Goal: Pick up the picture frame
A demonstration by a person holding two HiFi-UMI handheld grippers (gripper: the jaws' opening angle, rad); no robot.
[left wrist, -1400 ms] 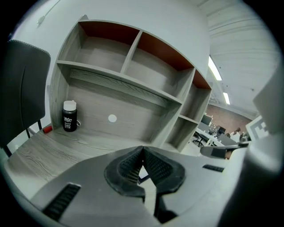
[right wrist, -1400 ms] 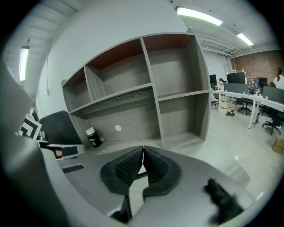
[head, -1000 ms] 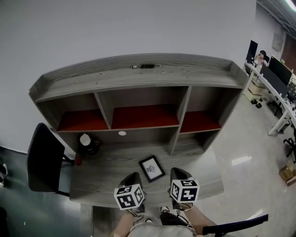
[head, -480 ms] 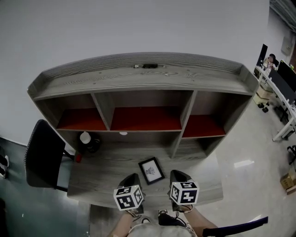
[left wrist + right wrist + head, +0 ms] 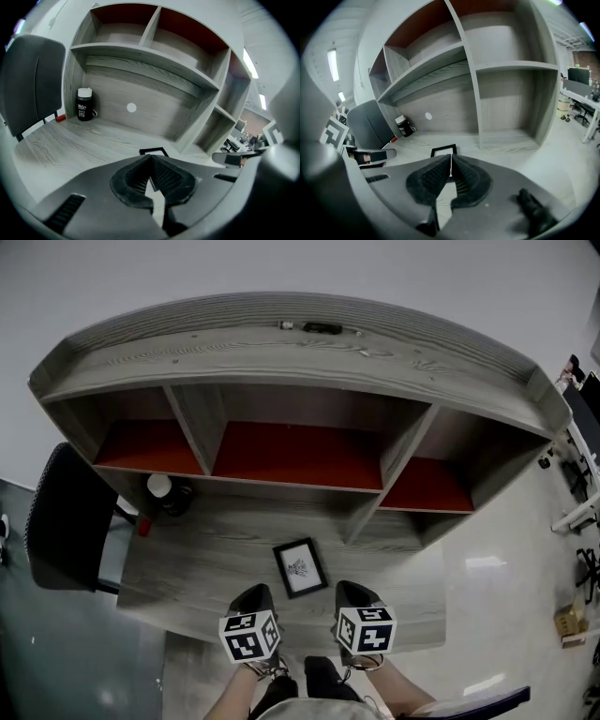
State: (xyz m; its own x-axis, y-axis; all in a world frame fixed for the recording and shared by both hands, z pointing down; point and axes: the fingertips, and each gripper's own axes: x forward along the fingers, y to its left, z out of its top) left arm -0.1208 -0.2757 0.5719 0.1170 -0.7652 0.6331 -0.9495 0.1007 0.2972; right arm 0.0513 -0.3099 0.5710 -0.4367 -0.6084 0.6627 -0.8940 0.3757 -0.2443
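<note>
A small black picture frame (image 5: 300, 567) lies flat on the grey wooden desk (image 5: 187, 563), with a pale print inside it. Its far edge shows over the jaws in the left gripper view as the frame (image 5: 153, 151), and in the right gripper view as the frame (image 5: 444, 150). My left gripper (image 5: 255, 600) hangs at the desk's near edge, just left of the frame, jaws shut and empty. My right gripper (image 5: 352, 596) sits just right of the frame, jaws together with nothing between them. Neither touches the frame.
A shelf unit with red-backed compartments (image 5: 291, 454) rises at the back of the desk. A black jar with a white lid (image 5: 161, 492) stands at the back left beside a small red object (image 5: 143, 526). A black chair (image 5: 61, 531) stands left of the desk.
Both grippers have sunk toward the desk's near edge. The head view has tipped forward, so the desk and shelves fill more of the picture.
</note>
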